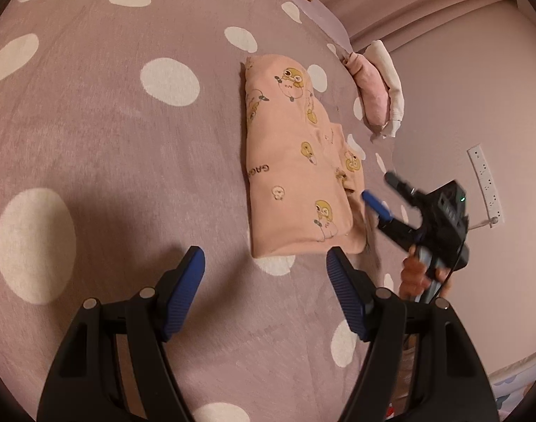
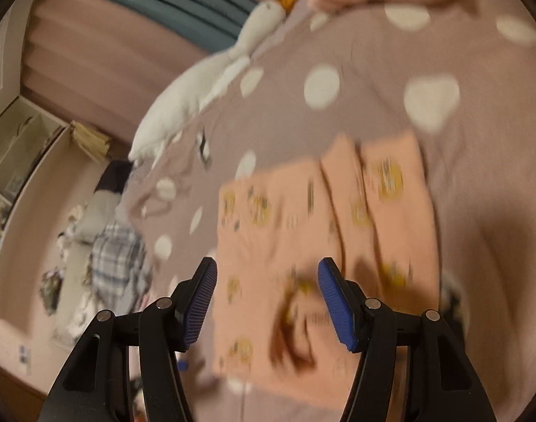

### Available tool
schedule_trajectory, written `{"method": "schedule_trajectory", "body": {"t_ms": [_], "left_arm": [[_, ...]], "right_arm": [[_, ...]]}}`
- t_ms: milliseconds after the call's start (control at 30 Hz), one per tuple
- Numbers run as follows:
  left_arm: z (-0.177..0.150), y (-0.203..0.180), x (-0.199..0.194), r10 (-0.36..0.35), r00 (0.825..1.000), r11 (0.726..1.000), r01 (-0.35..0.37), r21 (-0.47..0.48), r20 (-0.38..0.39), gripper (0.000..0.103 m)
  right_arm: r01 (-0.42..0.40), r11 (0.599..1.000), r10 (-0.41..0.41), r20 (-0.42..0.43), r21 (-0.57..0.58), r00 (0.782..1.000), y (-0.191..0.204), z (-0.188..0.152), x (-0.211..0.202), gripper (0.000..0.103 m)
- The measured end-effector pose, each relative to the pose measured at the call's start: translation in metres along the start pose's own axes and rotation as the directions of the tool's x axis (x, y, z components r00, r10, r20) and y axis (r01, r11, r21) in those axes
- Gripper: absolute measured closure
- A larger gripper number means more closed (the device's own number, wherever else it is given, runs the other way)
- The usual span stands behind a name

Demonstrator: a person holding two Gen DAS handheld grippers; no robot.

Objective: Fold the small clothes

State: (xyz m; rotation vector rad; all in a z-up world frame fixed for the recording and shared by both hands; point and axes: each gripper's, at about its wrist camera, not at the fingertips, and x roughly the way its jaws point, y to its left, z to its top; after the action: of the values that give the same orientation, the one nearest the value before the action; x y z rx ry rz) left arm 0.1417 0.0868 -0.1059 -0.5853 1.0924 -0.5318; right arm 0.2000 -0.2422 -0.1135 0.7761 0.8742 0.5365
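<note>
**Folded peach garment on the bed, both grippers apart and empty**

A peach garment [image 1: 296, 161] printed with small yellow cartoon figures is seen lying folded into a long rectangle on the bed [image 1: 127, 140], which is covered by a mauve sheet with large white dots. In the right wrist view the garment [image 2: 320, 246] is blurred, and lengthwise folds can be made out along one side.

The right gripper [image 1: 377, 190] is held by a hand [image 1: 419, 277] at the garment's near right corner, its blue-padded fingers spread wide with nothing between them; whether the lower pad touches the cloth cannot be told. In its own view, the right gripper [image 2: 268, 302] is seen over the garment with nothing clamped.

The left gripper [image 1: 266, 288] is held open just short of the garment's near edge, with nothing grasped.

Further off, a rolled pink and white bundle [image 1: 377, 88] lies at the bed's edge, and a white plush goose [image 2: 204, 81] rests near the far side.
</note>
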Motion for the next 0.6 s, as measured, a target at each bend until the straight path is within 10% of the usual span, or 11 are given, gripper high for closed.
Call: {"method": "schedule_trajectory", "body": {"t_ms": [600], "left_arm": [[-0.016, -0.006, 0.002, -0.004, 1.0, 1.0, 0.004, -0.001, -0.015, 0.031]], "right_arm": [[-0.014, 0.993, 0.028, -0.125, 0.114, 0.992, -0.009, -0.01, 0.05, 0.04]]}}
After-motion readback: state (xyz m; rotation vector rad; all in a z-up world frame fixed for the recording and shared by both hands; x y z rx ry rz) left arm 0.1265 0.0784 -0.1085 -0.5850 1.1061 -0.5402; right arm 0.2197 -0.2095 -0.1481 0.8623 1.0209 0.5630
